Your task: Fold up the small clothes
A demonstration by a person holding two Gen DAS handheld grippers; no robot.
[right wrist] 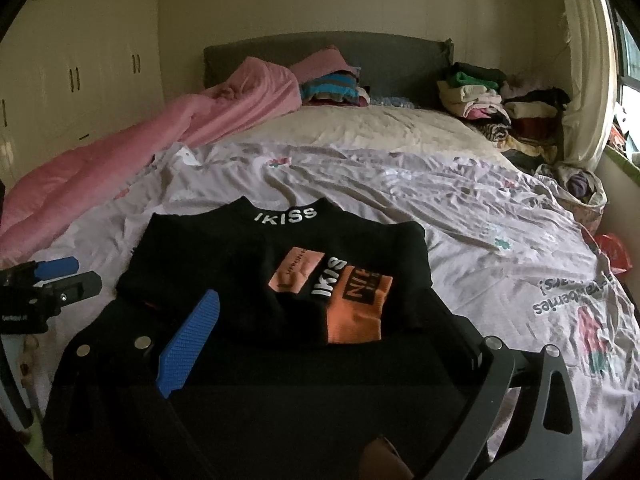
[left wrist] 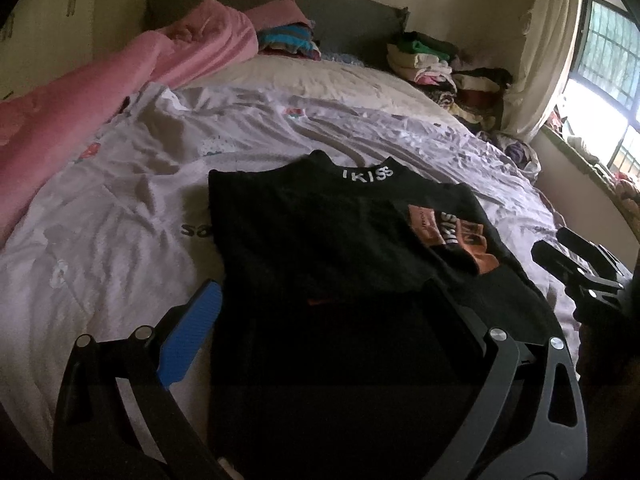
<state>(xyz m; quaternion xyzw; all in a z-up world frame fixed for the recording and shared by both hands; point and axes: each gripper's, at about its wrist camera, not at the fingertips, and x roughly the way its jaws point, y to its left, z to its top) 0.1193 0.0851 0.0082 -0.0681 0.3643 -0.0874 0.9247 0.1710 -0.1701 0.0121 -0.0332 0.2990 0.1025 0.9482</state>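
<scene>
A black shirt [left wrist: 320,240] with "IKISS" on its collar lies flat on the bed, collar pointing away from me. One sleeve with orange patches [left wrist: 460,240] is folded across its front. My left gripper [left wrist: 320,292] hovers open over the shirt's lower left part, its blue pad [left wrist: 192,336] just off the shirt's left edge. My right gripper [right wrist: 332,308] stands open over the shirt [right wrist: 280,248], nearer the hem, with its blue pad [right wrist: 188,344] over dark cloth. Neither holds anything. Each gripper shows at the edge of the other's view: right gripper [left wrist: 576,264], left gripper [right wrist: 60,280].
A wrinkled pale printed sheet [right wrist: 440,208] covers the bed. A pink duvet [left wrist: 80,112] lies bunched along the left. Folded clothes piles [right wrist: 488,100] sit by the grey headboard [right wrist: 280,52]. A wardrobe [right wrist: 80,60] stands left, a curtain and window [left wrist: 608,60] right.
</scene>
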